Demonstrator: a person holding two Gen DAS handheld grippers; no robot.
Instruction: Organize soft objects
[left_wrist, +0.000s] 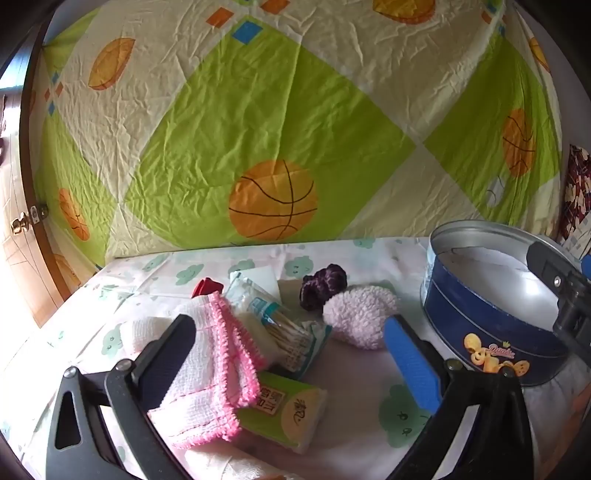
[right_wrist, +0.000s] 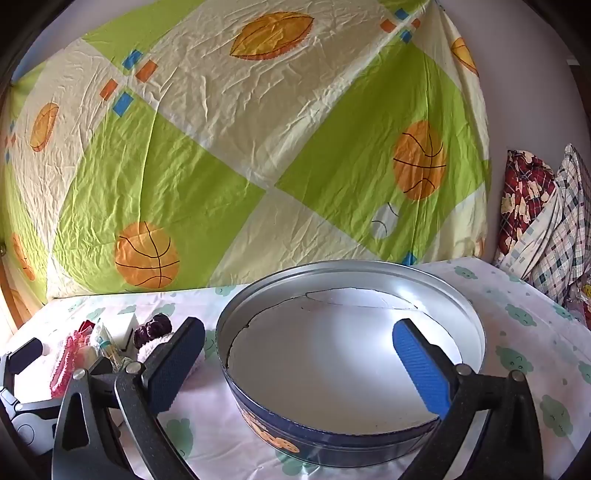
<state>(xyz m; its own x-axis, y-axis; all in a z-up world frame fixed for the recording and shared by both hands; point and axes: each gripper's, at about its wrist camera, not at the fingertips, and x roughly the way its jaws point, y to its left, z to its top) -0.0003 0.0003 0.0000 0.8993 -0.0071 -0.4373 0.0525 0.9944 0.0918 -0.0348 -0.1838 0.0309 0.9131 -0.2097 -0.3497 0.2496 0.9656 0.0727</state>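
Note:
Several soft items lie in a heap on the cloud-print cloth: a white cloth with pink trim (left_wrist: 207, 369), a pale pink fluffy puff (left_wrist: 360, 317) and a dark purple scrunchie (left_wrist: 323, 286). My left gripper (left_wrist: 290, 325) hovers open just over this heap, one finger above the pink-trimmed cloth, nothing held. The round blue tin (right_wrist: 332, 439) stands to the right, with only a white liner inside. My right gripper (right_wrist: 299, 326) is open above the tin's near rim, empty. The puff (right_wrist: 155, 349) and scrunchie (right_wrist: 153, 326) also show left of the tin.
A cotton swab packet (left_wrist: 273, 325), a green tissue pack (left_wrist: 288, 406) and a small red item (left_wrist: 207, 286) lie among the heap. A basketball-print sheet (left_wrist: 273, 147) hangs behind. Folded quilts (right_wrist: 535, 221) are stacked at the right, and a wooden door (left_wrist: 22, 221) is at the left.

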